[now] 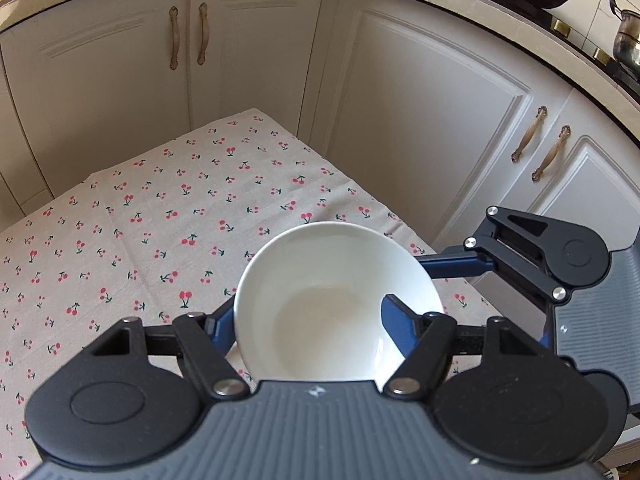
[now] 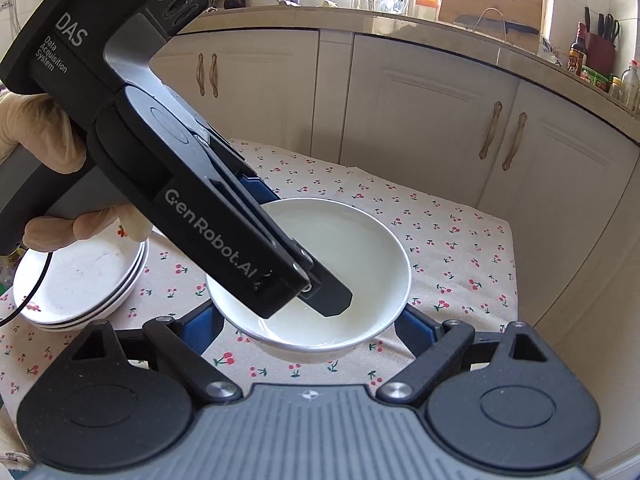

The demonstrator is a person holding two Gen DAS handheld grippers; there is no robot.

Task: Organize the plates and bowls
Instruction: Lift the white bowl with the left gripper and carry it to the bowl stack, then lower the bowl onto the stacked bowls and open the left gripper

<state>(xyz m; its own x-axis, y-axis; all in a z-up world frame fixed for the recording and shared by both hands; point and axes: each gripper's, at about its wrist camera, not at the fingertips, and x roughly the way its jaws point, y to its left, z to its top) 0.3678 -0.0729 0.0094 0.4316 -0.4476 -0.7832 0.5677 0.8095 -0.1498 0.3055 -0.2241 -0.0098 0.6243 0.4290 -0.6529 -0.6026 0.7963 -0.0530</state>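
Observation:
A white bowl (image 1: pixel 336 300) (image 2: pixel 360 248) hangs tilted a little above the cherry-print tablecloth (image 1: pixel 160 220) (image 2: pixel 460 248), held from two sides. My left gripper (image 1: pixel 310 320) (image 2: pixel 296 240) is shut on its wall, one finger inside the bowl and the other outside. My right gripper (image 2: pixel 310 328) clasps the bowl across its outer sides with its jaws wide. One of the right gripper's blue fingers (image 1: pixel 452 262) reaches the bowl's right side in the left wrist view. A stack of white plates (image 2: pixel 80 276) sits on the cloth at the left.
White cabinet doors (image 1: pixel 420 120) (image 2: pixel 420 120) close in behind and to the right of the small table. A gloved hand (image 2: pixel 40 132) holds the left gripper's handle. The countertop (image 2: pixel 400 20) above carries bottles, a cutting board and a knife; a pot (image 1: pixel 628 40) stands on the stove.

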